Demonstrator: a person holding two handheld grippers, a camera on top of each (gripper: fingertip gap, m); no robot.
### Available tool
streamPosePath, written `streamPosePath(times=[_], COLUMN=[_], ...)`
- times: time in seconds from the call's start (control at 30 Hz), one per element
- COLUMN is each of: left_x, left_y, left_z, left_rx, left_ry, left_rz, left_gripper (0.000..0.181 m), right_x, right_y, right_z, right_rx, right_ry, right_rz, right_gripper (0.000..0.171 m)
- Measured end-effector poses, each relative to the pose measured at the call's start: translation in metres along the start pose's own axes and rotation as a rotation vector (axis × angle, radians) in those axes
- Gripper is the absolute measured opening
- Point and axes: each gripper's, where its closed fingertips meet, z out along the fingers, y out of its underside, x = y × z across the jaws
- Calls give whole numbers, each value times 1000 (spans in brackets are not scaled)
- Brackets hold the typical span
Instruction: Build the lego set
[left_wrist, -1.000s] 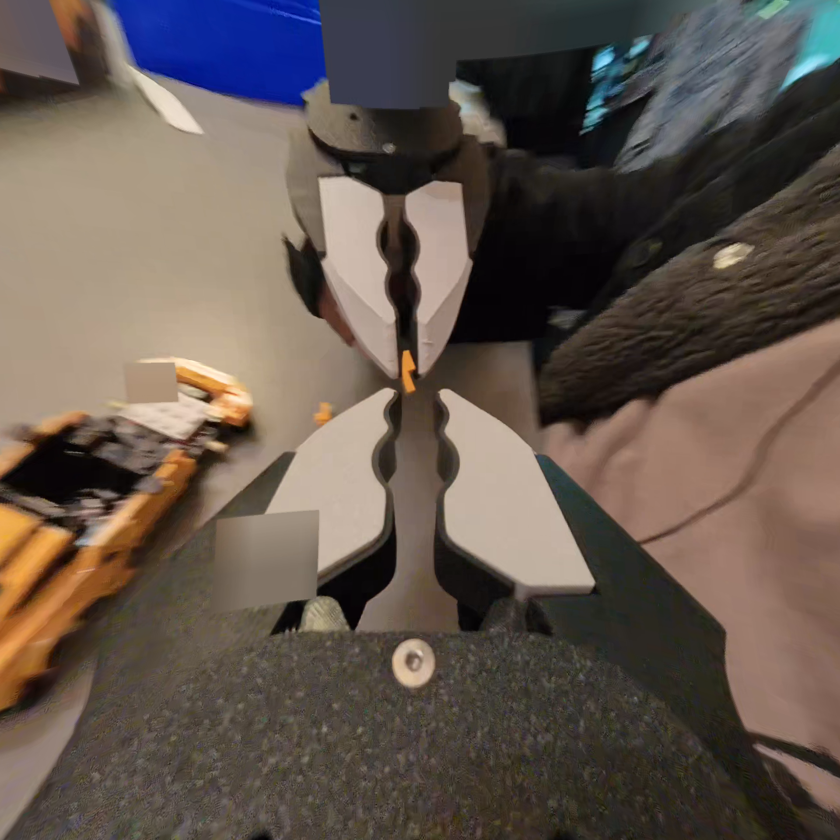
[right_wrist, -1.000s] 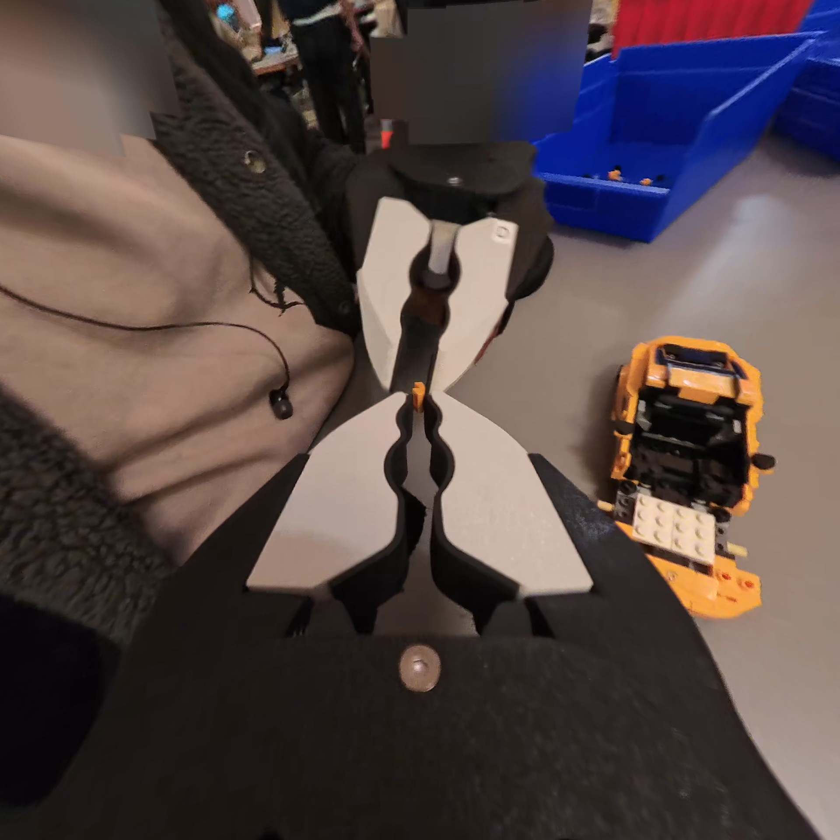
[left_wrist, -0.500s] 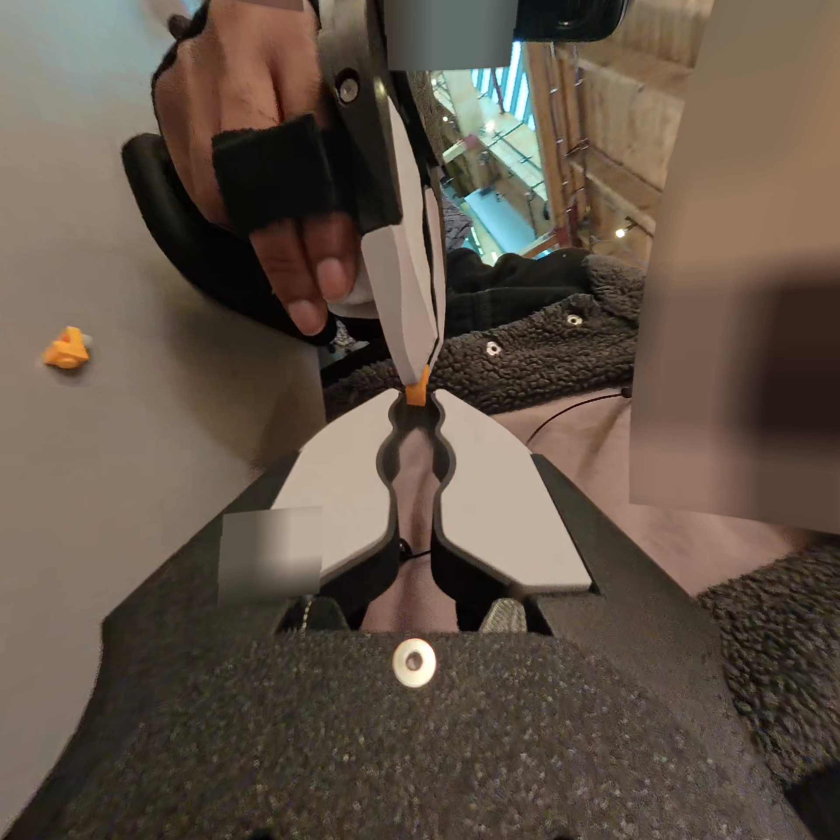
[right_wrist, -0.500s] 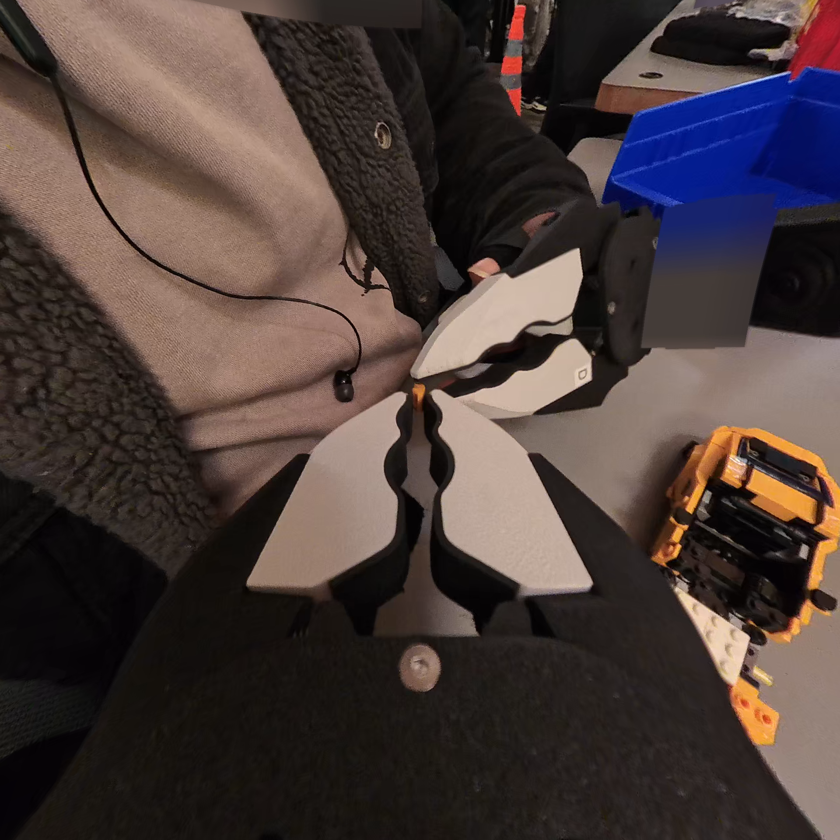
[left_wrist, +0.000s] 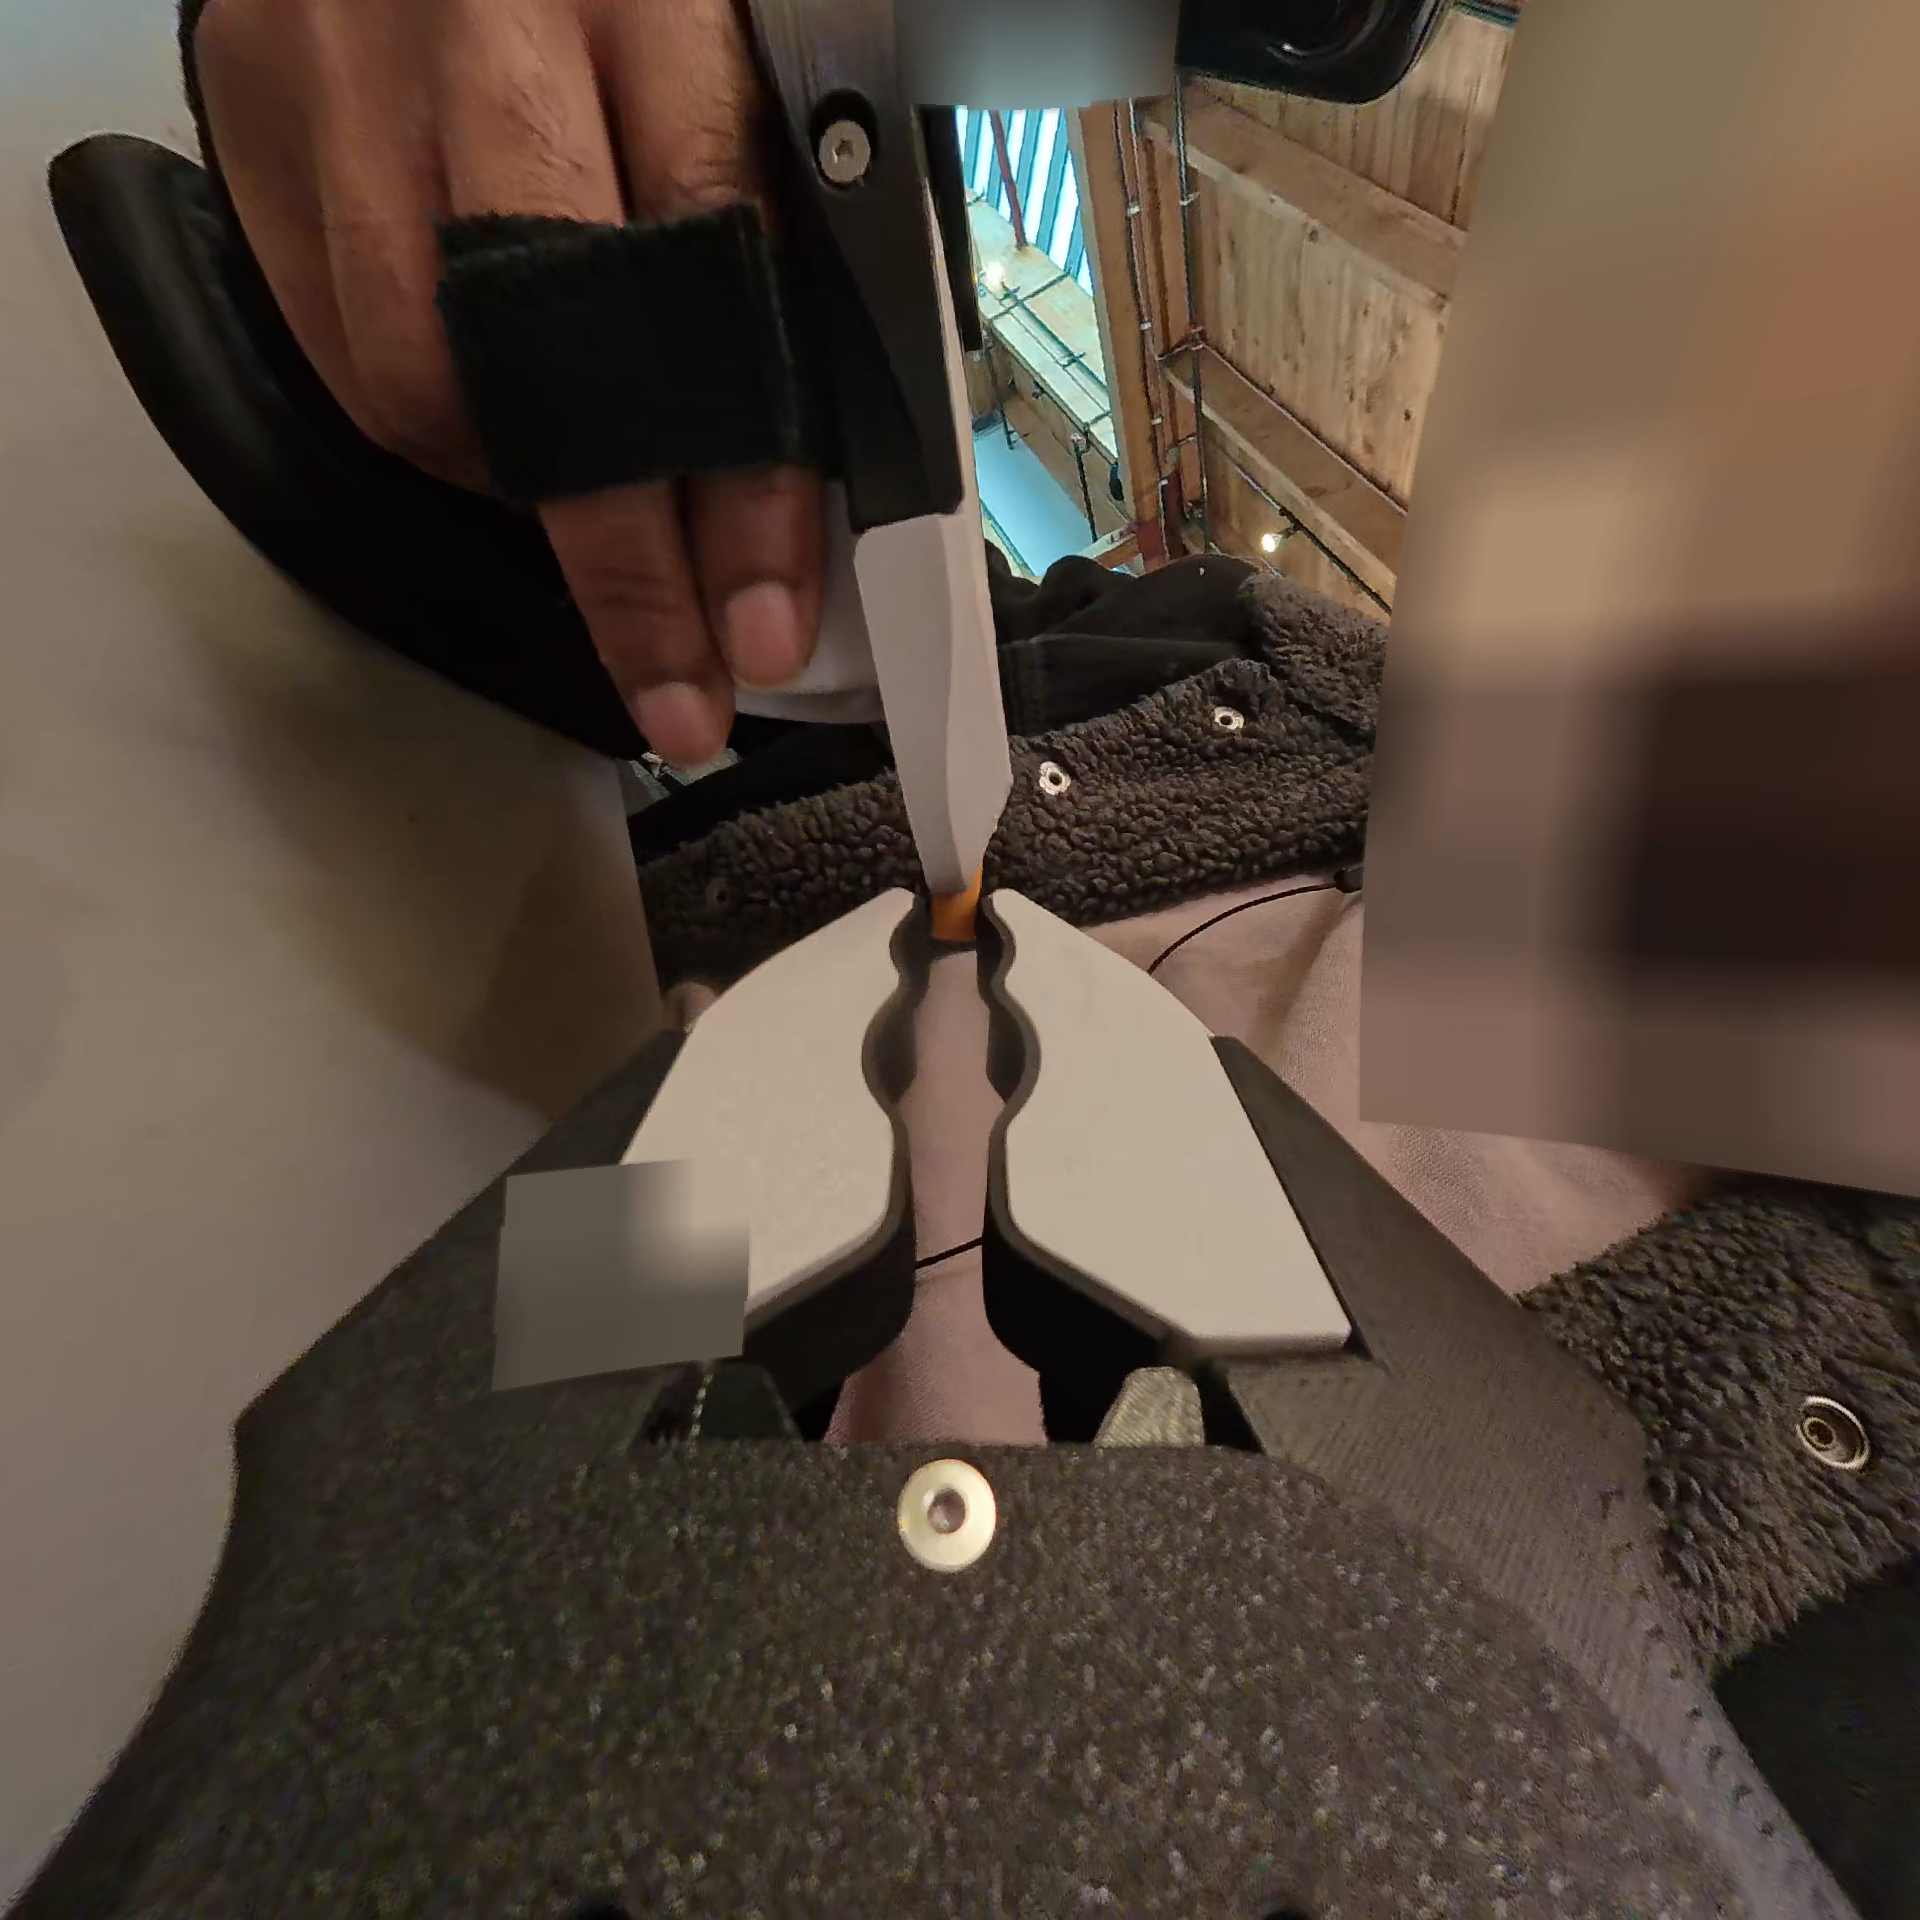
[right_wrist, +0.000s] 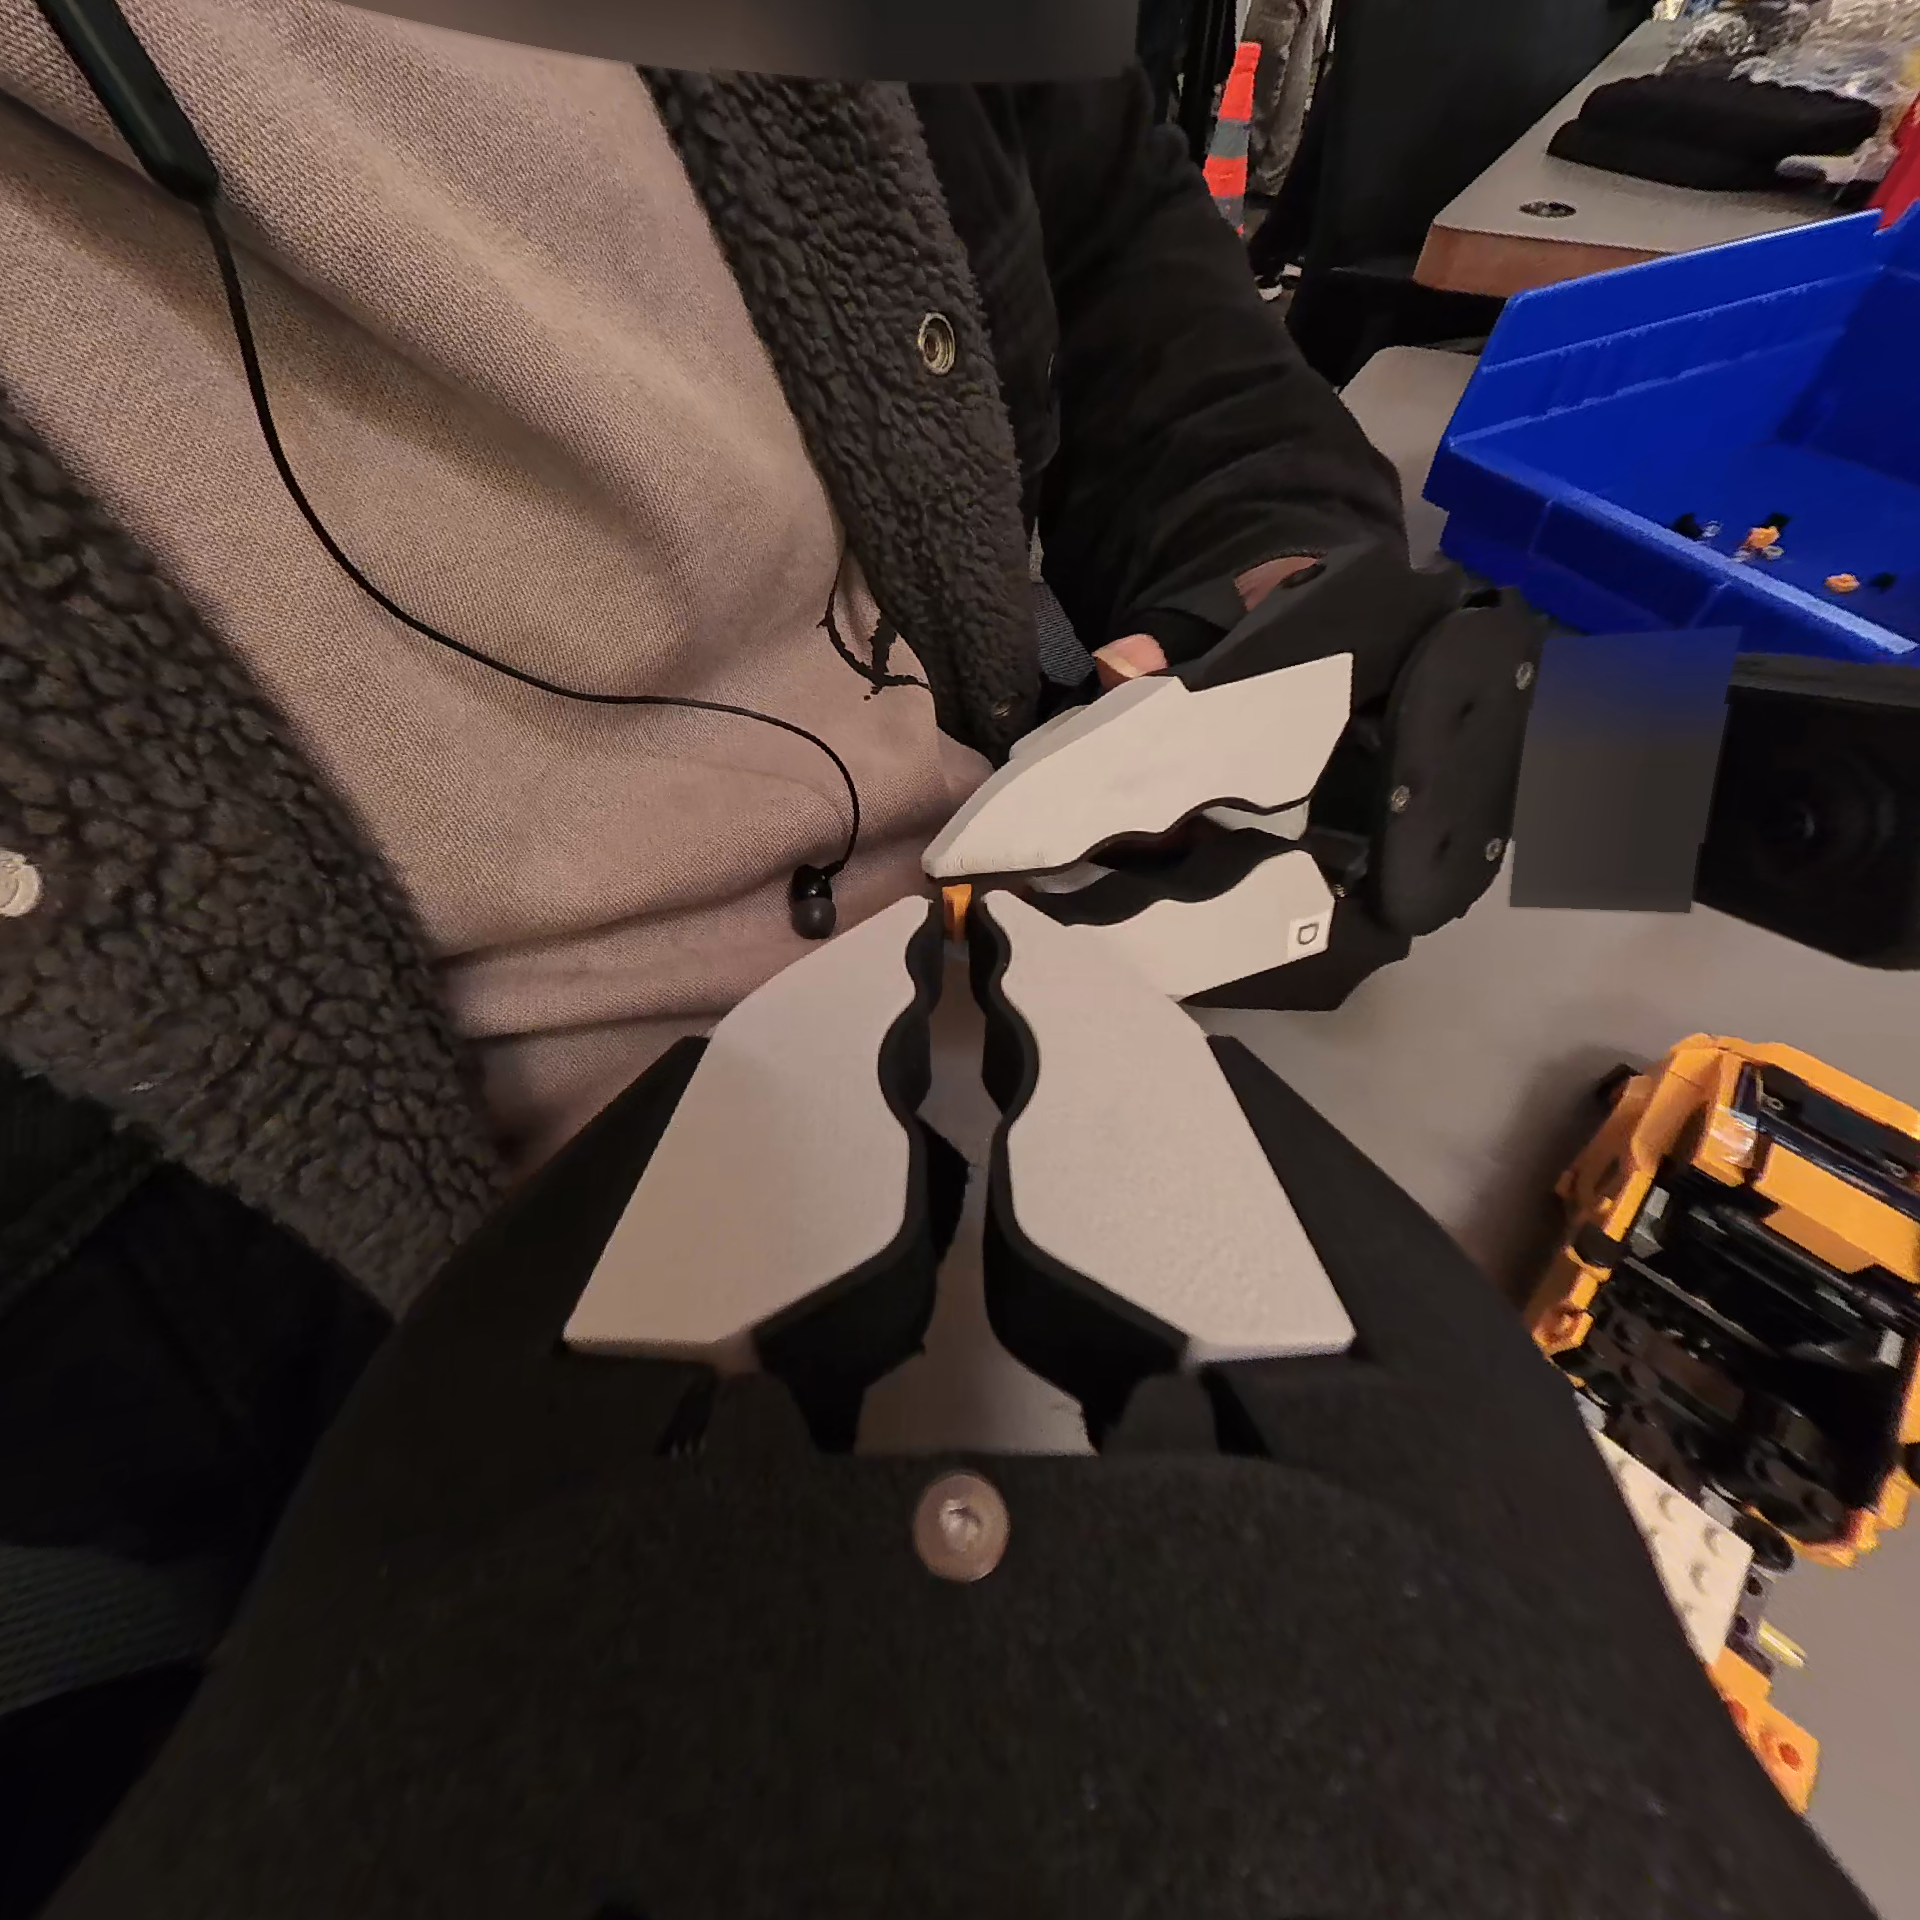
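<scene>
Left wrist view shows, on its left side, a person's hand (left_wrist: 582, 343) wrapped around the handle of the right hand-held gripper (left_wrist: 958, 883), which points down into the middle. There its tip meets the tip of the left hand-held gripper (left_wrist: 954, 920). A tiny orange lego piece (left_wrist: 954, 916) sits right between them. The left hand-held gripper is pressed together on the piece, pinching it at the very tip. The right hand-held gripper is also closed on the same piece, as the right wrist view shows (right_wrist: 954, 906). Both are up in the air in front of the person's fuzzy dark jacket (left_wrist: 1143, 810), not over the build. Farther right in the right wrist view, the orange lego car (right_wrist: 1745, 1257) lies on the grey tabletop (right_wrist: 1455, 1091), well apart from the piece, and a blue bin (right_wrist: 1662, 436) stands behind it. The piece is very small and only the tips hold it. If one hand-held gripper lets go too soon, or they pull in different ways, I think the piece could pop out and fall into the person's lap or onto the floor. If they squeeze crooked, it could twist and then not fit on the car.
</scene>
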Motion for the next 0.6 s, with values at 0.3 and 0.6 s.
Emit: streamPosePath(times=[0.3,0.6], left_x=[4,6], left_y=[5,5], left_z=[3,3], left_rx=[-1,12], left_ry=[58,74], left_rz=[-34,-42], left_gripper=[7,7], right_x=[-9,-14], right_y=[-2,-4], right_z=[0,-1], right_rx=[17,20], right_ry=[-38,-49], right_rz=[2,9], right_gripper=[4,4])
